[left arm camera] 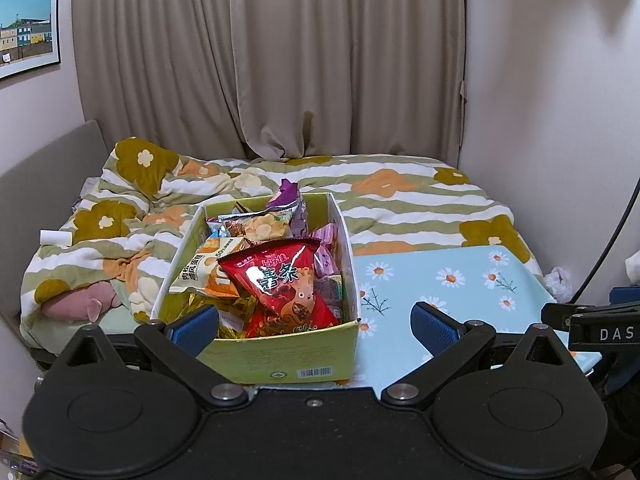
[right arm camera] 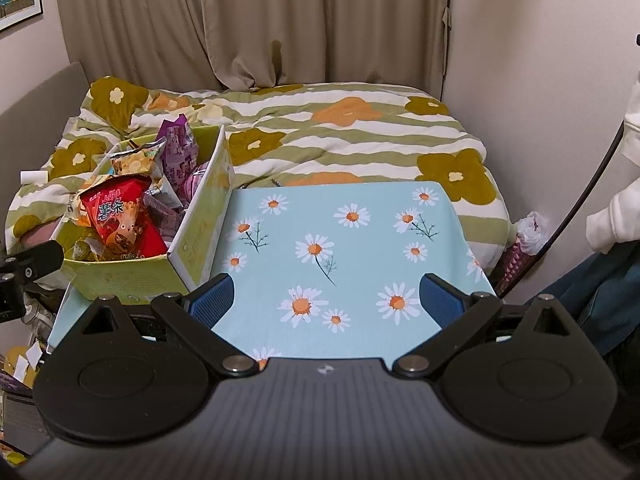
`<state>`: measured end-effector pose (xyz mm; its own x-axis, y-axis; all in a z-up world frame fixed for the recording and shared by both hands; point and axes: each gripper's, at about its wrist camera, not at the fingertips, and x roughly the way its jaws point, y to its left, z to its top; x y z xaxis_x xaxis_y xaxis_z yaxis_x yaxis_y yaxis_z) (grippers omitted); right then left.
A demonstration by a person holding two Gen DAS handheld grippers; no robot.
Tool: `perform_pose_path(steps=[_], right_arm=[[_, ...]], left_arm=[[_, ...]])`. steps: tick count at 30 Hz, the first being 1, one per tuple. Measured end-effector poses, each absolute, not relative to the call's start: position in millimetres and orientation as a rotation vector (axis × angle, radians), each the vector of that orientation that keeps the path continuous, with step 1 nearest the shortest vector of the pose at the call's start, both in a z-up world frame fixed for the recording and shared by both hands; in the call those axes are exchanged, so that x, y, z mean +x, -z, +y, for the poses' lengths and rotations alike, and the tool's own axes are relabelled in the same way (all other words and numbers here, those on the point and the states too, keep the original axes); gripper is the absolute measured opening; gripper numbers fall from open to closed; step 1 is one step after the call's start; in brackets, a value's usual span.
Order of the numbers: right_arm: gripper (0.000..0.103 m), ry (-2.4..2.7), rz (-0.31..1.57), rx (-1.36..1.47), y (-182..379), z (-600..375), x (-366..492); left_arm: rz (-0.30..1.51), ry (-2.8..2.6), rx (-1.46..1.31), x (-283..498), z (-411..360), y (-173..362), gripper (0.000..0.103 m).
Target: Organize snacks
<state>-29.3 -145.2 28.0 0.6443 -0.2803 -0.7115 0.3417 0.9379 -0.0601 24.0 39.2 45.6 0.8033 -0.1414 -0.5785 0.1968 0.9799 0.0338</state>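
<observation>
Both grippers are spread wide w/ nothing between the pads. Left gripper (left arm camera: 315,326) hovers right at the near wall of the green box (left arm camera: 280,360); its left pad sits just in front of the box's near-left corner, right pad out over the daisy-print cloth (left arm camera: 460,292) to the box's right. Right gripper (right arm camera: 326,300) hangs over the same cloth (right arm camera: 360,248), bare print between its pads, box (right arm camera: 204,216) just ahead-left of its left pad.

Box is open-topped and packed w/ snacks. Nearest to my left gripper, straight ahead inside the box: red chip bag (left arm camera: 280,276), tilted, lying on top. Left of it a pale bag w/ orange print (left arm camera: 204,260). Gold wrappers (left arm camera: 232,308) under them near the front wall. Further back a bag w/ cracker pics (left arm camera: 260,226), then a purple bag (left arm camera: 286,200) sticking up above the far rim. Pink packets (left arm camera: 326,248) along the box's right wall.

From the right wrist view, red chip bag (right arm camera: 120,216) and purple bag (right arm camera: 180,144) show ahead-left.

Beyond the cloth: flowered duvet (left arm camera: 400,200), a pink plush (left arm camera: 92,300) far left at its edge, beige curtains (left arm camera: 280,60) behind, framed picture (left arm camera: 28,28) on the left wall.
</observation>
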Motion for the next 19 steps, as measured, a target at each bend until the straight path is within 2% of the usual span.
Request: perform_pose_path(steps=[10, 19], right_arm=[[0.103, 0.355, 0.789, 0.085, -29.6, -144.4, -29.4], [0.103, 0.356, 0.783, 0.082, -34.4, -137.9, -28.7]], left_arm=[[0.49, 0.13, 0.134, 4.7, 36.4, -57.1, 0.103], [0.515, 0.138, 0.108, 8.8, 47.7, -58.0, 0.103]])
